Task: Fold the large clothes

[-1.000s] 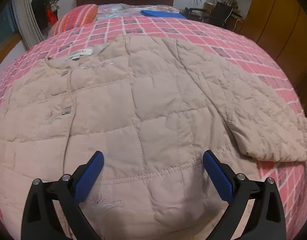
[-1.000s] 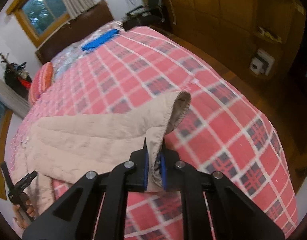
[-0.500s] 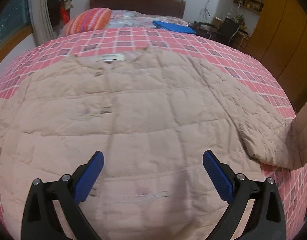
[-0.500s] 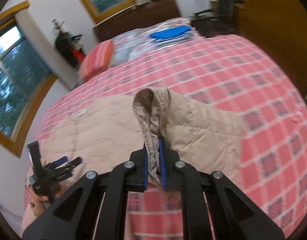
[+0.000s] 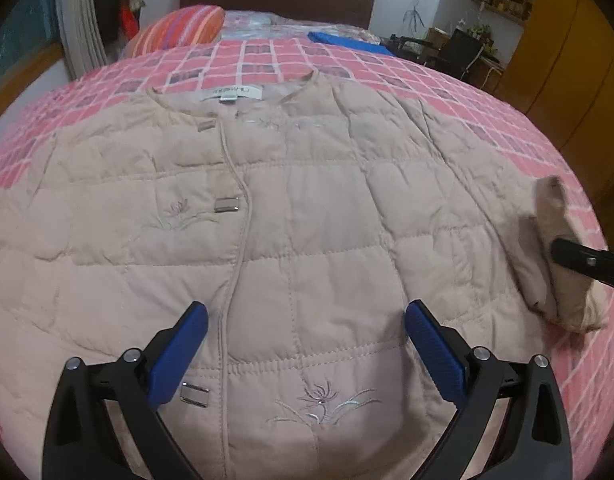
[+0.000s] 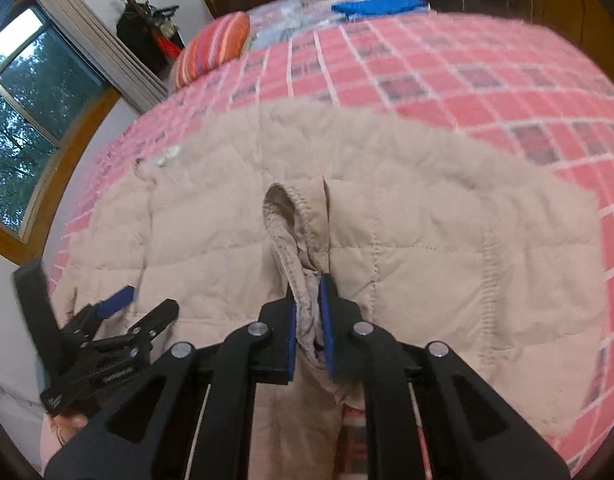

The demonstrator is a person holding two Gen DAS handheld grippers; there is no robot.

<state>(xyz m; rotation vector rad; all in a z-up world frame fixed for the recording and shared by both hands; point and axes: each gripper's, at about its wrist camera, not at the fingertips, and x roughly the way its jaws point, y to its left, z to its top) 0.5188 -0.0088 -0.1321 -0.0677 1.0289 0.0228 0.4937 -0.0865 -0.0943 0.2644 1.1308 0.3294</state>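
A beige jacket lies face-up on the bed, ahead of the left tongs, which hang wide open and empty above its hem. The right tongs are clamped on the cuff, the sleeve lifted toward the jacket's body. The thin pinch could slip, or the padded sleeve spring open once released. The far sleeve runs out of frame; blur hides the collar in the right view.
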